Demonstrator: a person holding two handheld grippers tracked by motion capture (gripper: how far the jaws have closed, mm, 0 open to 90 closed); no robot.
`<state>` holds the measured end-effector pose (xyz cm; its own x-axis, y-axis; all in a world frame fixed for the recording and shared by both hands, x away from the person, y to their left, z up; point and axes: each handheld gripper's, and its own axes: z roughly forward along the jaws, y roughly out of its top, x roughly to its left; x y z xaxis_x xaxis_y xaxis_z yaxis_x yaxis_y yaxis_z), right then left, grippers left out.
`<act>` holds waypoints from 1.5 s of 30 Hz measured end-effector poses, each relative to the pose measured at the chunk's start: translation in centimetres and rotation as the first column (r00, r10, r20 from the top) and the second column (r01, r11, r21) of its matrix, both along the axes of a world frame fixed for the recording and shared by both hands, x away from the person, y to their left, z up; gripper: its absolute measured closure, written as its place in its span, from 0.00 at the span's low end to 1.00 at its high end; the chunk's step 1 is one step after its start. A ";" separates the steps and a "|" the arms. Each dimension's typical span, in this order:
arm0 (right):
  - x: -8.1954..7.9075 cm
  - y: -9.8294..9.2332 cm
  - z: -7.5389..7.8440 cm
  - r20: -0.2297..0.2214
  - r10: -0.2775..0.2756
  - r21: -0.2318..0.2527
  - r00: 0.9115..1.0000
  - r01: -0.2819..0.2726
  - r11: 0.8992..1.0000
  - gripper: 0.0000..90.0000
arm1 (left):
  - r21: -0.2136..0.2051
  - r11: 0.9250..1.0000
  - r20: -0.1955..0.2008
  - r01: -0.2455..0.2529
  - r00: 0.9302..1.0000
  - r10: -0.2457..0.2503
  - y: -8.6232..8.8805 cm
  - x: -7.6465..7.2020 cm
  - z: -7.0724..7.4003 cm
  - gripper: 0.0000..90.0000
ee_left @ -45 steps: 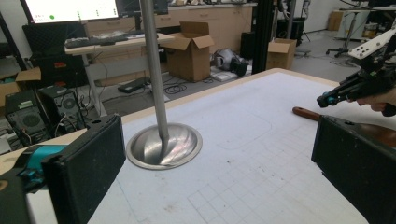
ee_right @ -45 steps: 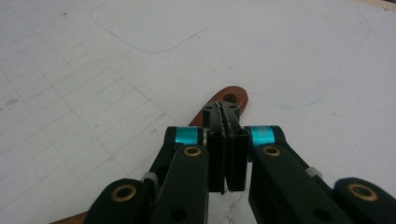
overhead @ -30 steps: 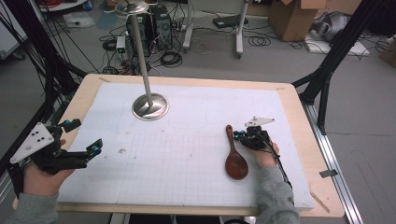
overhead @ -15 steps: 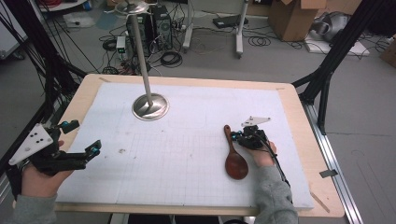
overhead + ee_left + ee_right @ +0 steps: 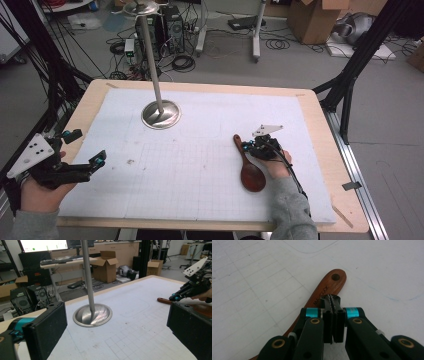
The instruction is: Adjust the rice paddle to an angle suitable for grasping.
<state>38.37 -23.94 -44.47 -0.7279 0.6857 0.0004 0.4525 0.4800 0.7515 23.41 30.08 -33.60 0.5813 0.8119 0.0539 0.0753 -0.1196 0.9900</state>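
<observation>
A grey concrete floor [image 5: 300, 65] surrounds the pale wooden table [image 5: 325, 150], strewn with black cables [image 5: 182, 62]. Brown cardboard boxes [image 5: 312, 20] sit beyond, and a lit computer monitor [image 5: 43, 244] stands on a cluttered desk [image 5: 62, 262].

Wooden desk [image 5: 320, 125] covered by a white gridded mat [image 5: 200, 165]. On the mat: a wooden spoon [image 5: 248, 167] beneath the right jaws, and a metal stand base [image 5: 161, 114] well ahead of the left jaws.

In the right gripper view, the right gripper [image 5: 333, 302] is covering the middle of the wooden spoon [image 5: 329, 285], and the bowl is running out at the bottom edge. In the left gripper view, the metal stand [image 5: 86, 277] is leaving the top edge.
</observation>
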 end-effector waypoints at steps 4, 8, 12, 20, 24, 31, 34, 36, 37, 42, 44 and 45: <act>0.1 0.5 0.1 0.000 0.019 -0.008 1.000 -0.019 1.000 0.99 | 0.000 1.000 0.002 -0.003 1.000 0.003 0.1 -0.2 0.0 0.04; 0.1 0.9 0.2 0.001 0.035 -0.011 0.999 -0.035 0.999 0.99 | 0.000 1.000 0.001 -0.011 1.000 0.011 0.3 -0.4 0.0 0.04; 0.2 1.2 0.2 -0.002 0.044 -0.012 0.999 -0.044 0.999 0.99 | 0.001 1.000 -0.001 -0.015 1.000 0.015 0.5 -0.5 0.0 0.04; 0.3 2.5 0.3 -0.013 0.092 -0.025 0.996 -0.092 0.995 1.00 | 0.003 1.000 -0.001 -0.025 1.000 0.025 0.8 -0.9 0.0 0.04; 0.3 3.0 0.4 -0.009 0.116 -0.034 0.993 -0.116 0.993 1.00 | 0.004 1.000 -0.002 -0.028 1.000 0.028 0.9 -1.0 0.0 0.04; 0.3 3.6 0.5 -0.016 0.135 -0.043 0.991 -0.136 0.990 0.99 | -0.001 1.000 0.001 -0.031 1.000 0.031 1.1 -1.1 0.0 0.04; 0.2 4.0 0.6 -0.017 0.153 -0.052 0.988 -0.153 0.987 0.99 | 0.000 0.999 0.000 -0.033 0.999 0.033 1.2 -1.2 0.0 0.04; 0.1 4.4 0.7 -0.019 0.167 -0.054 0.986 -0.167 0.984 0.99 | 0.001 0.999 0.000 -0.035 0.999 0.035 1.2 -1.2 0.0 0.04; 0.1 4.6 0.7 -0.021 0.172 -0.057 0.985 -0.173 0.983 1.00 | 0.002 0.999 -0.001 -0.035 0.999 0.035 1.2 -1.2 0.0 0.04; -0.1 5.8 0.9 -0.035 0.223 -0.066 0.974 -0.225 0.972 0.99 | 0.000 0.999 -0.002 -0.039 0.999 0.039 1.4 -1.4 0.0 0.04; -0.1 6.1 0.8 -0.039 0.229 -0.073 0.973 -0.232 0.970 0.99 | -0.003 0.999 0.000 -0.042 0.999 0.042 1.5 -1.4 0.0 0.04; -0.1 6.1 0.8 -0.039 0.229 -0.073 0.973 -0.232 0.970 0.99 | 0.000 0.999 -0.001 -0.043 0.999 0.043 1.5 -1.5 0.0 0.04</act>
<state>38.24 -17.87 -43.69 -0.8667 0.4983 -0.0211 0.3448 0.6292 0.6966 21.95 31.62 -33.59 0.5461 0.8360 0.0529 0.0817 -0.1161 0.9899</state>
